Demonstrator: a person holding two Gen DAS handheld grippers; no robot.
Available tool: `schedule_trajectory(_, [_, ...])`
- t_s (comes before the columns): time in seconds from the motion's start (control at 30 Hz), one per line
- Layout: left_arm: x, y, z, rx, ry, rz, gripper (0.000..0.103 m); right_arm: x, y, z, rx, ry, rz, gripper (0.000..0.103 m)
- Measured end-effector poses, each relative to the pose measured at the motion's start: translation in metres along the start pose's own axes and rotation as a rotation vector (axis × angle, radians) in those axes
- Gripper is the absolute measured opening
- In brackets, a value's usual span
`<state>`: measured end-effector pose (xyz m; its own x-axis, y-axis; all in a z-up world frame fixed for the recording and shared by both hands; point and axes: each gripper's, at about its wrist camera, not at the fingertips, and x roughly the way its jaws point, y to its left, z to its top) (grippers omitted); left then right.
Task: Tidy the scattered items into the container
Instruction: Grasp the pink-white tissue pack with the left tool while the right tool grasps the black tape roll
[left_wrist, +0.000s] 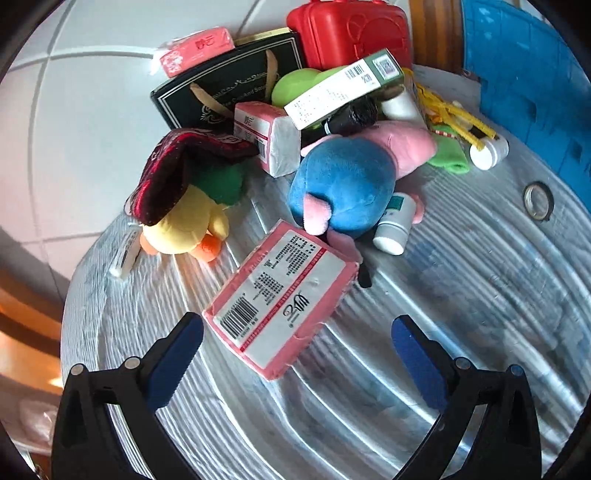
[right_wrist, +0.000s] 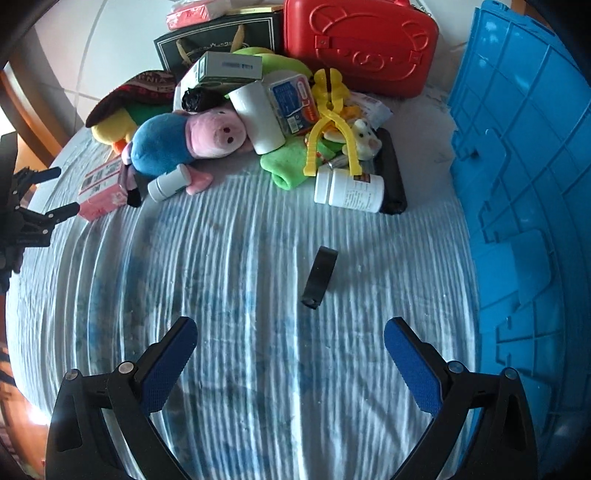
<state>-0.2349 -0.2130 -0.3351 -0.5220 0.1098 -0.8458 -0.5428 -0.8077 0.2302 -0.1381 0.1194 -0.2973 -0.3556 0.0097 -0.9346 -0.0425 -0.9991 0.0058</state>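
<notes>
My left tongs (left_wrist: 297, 345) hang spread wide over the pink pack (left_wrist: 282, 297), lying near-left on the bench (left_wrist: 461, 295); it looks soft and light, so I'd pinch its long sides. Right tongs (right_wrist: 290, 345) gape empty before the tape (right_wrist: 320, 277), blue crate (right_wrist: 517, 184) far right

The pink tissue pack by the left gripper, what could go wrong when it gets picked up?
1. The pink tissue pack lies slanted between the open left gripper fingers, so it might twist or slip when squeezed.
2. The blue pig plush leans on its far end and could get dragged along.
3. The small white bottle beside the plush might then roll away.
</notes>
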Motion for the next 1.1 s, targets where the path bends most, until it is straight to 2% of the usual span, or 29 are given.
schedule_trajectory(0.2, [0.041, 0.019, 0.002, 0.074, 0.004, -0.034, 0.103, 0.027, -0.008, 0.002, 0.057, 0.034, -0.035, 0.103])
schedule_trajectory(0.37, [0.062, 0.026, 0.009, 0.098, -0.012, -0.125, 0.103, 0.039, -0.018, -0.003, 0.093, 0.054, -0.060, 0.103])
schedule_trajectory(0.5, [0.087, 0.018, 0.010, 0.156, 0.040, -0.140, 0.103, 0.048, -0.020, -0.005, 0.112, 0.065, -0.062, 0.103])
schedule_trajectory(0.7, [0.085, 0.017, 0.007, 0.060, 0.019, -0.136, 0.099, 0.064, -0.021, 0.003, 0.172, 0.056, -0.025, 0.103])
schedule_trajectory(0.9, [0.068, 0.012, -0.009, -0.032, -0.026, -0.109, 0.096, 0.090, -0.023, 0.014, 0.188, 0.043, -0.051, 0.102])
schedule_trajectory(0.97, [0.063, 0.009, -0.015, -0.049, -0.036, -0.096, 0.096, 0.098, -0.024, 0.017, 0.190, 0.041, -0.069, 0.094])
schedule_trajectory(1.0, [0.060, 0.006, -0.019, -0.058, -0.036, -0.091, 0.096, 0.100, -0.025, 0.018, 0.192, 0.041, -0.072, 0.083])
schedule_trajectory(1.03, [0.058, 0.005, -0.022, -0.068, -0.035, -0.087, 0.096, 0.104, -0.025, 0.019, 0.193, 0.044, -0.076, 0.077])
schedule_trajectory(1.1, [0.054, 0.003, -0.028, -0.083, -0.034, -0.080, 0.096, 0.109, -0.025, 0.020, 0.204, 0.056, -0.083, 0.055])
